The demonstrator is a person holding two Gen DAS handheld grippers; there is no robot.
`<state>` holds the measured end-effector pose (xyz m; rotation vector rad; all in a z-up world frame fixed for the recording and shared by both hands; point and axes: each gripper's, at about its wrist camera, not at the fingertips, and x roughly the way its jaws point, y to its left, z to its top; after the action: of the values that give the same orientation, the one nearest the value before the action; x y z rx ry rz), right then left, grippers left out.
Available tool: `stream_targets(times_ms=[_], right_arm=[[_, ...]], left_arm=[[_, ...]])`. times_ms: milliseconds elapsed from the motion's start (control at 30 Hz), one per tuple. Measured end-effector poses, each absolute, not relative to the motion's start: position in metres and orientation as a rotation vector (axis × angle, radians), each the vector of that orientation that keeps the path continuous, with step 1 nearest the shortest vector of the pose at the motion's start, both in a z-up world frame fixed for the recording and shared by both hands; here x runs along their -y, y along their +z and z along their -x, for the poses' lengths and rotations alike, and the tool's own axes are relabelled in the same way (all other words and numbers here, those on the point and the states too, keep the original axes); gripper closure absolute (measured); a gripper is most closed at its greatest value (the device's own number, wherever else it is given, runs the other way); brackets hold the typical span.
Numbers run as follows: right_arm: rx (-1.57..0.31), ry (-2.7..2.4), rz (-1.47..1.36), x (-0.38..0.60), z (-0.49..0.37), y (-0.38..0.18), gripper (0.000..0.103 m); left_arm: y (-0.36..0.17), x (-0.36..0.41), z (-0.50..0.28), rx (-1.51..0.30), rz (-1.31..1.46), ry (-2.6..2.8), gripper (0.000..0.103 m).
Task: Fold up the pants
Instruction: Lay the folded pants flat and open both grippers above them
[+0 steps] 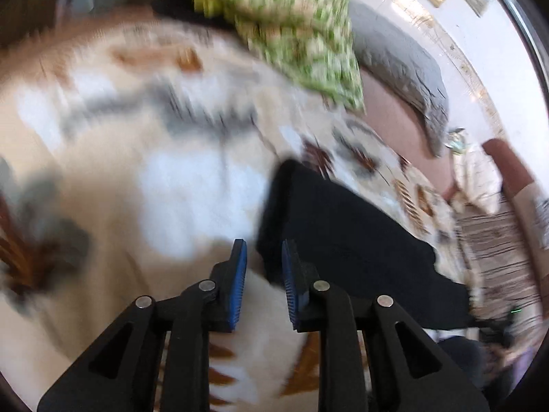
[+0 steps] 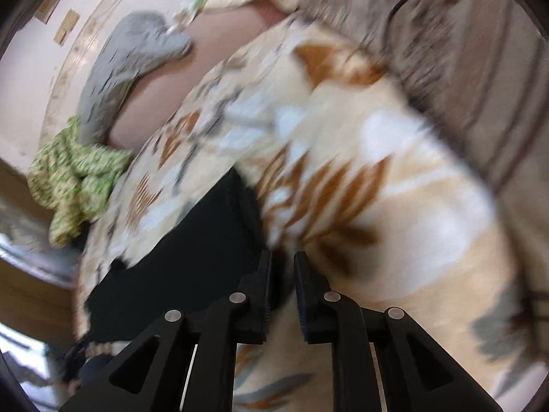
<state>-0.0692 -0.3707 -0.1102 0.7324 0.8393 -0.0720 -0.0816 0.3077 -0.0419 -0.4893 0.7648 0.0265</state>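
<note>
The black pants [image 1: 346, 240] lie folded flat on a cream blanket with brown and grey leaves [image 1: 144, 178]. In the left wrist view my left gripper [image 1: 264, 250] is open, with blue pads, just above the pants' near-left corner, holding nothing. In the right wrist view the pants [image 2: 192, 250] lie to the left. My right gripper [image 2: 283, 261] is open with a small gap, at the pants' right edge, over the blanket [image 2: 394, 206]. Both views are blurred by motion.
A green patterned cloth [image 1: 302, 34] lies bunched at the far side of the bed; it also shows in the right wrist view [image 2: 75, 178]. A grey pillow [image 1: 405, 68] leans on a pink headboard. A striped cloth [image 1: 494, 240] lies at the right.
</note>
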Motion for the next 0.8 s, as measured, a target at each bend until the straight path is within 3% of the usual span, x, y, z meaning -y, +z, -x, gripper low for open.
stream_targets(times_ms=[167,333,467,633,800], right_arm=[[-0.638,-0.036,-0.591,0.360,0.083,-0.069,0.084],[-0.727,0.125,-0.351,0.297,0.056,-0.067,0.080],[-0.899,0.158,-0.178,0.257,0.034,-0.090,0.065],[-0.951,0.122,-0.104,0.247,0.025,-0.105,0.059],[-0.954,0.163,-0.091,0.242,0.028,-0.107,0.036]], left_arm=[[-0.021,-0.274,0.096,-0.684,0.407,-0.187,0.085],[-0.051,-0.240,0.072,-0.789,0.348,-0.271,0.085],[-0.075,-0.237,0.046,-0.829,0.291,-0.202,0.101],[-0.074,-0.235,0.013,-0.827,0.262,-0.163,0.101],[-0.063,-0.231,0.007,-0.844,0.273,-0.109,0.102]])
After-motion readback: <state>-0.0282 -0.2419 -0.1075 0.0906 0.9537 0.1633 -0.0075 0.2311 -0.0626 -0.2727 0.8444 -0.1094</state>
